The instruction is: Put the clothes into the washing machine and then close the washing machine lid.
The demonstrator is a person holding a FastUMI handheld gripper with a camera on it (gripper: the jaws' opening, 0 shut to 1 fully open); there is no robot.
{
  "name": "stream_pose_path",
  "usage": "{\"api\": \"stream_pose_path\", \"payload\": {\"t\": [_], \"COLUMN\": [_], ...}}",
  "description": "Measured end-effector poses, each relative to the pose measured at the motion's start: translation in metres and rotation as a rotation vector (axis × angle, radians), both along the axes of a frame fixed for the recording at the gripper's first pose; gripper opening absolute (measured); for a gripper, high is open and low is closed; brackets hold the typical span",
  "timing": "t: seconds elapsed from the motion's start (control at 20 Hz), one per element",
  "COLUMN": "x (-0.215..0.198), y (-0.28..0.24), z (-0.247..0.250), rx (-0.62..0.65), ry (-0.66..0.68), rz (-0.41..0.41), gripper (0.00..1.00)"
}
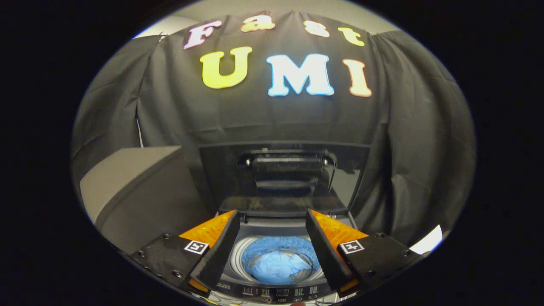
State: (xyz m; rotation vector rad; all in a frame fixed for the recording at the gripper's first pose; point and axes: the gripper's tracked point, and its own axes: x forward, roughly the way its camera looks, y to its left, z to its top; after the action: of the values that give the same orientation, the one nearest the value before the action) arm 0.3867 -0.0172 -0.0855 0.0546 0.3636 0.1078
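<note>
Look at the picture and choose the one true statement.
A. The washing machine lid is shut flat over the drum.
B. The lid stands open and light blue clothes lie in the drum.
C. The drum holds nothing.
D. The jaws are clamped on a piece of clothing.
B: the lid stands raised behind the drum, light blue clothes lie inside it, and the gripper hovers above with jaws apart, holding nothing.
</note>
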Motion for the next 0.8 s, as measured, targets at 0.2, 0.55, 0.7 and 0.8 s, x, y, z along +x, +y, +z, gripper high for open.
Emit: {"api": "stream_pose_path", "payload": {"t": [0.2,0.55,0.7,0.8], "x": [0.013,0.051,0.069,0.082], "y": [0.0,-0.005,-0.002,0.001], "z": [0.038,0.072,0.08,0.082], "rx": [0.02,0.033,0.046,0.056], "ry": [-0.112,-0.176,-0.187,-0.185], "rz": [-0.012,-0.024,-0.028,-0.024], "gripper": [0.96,0.96,0.96,0.96]}}
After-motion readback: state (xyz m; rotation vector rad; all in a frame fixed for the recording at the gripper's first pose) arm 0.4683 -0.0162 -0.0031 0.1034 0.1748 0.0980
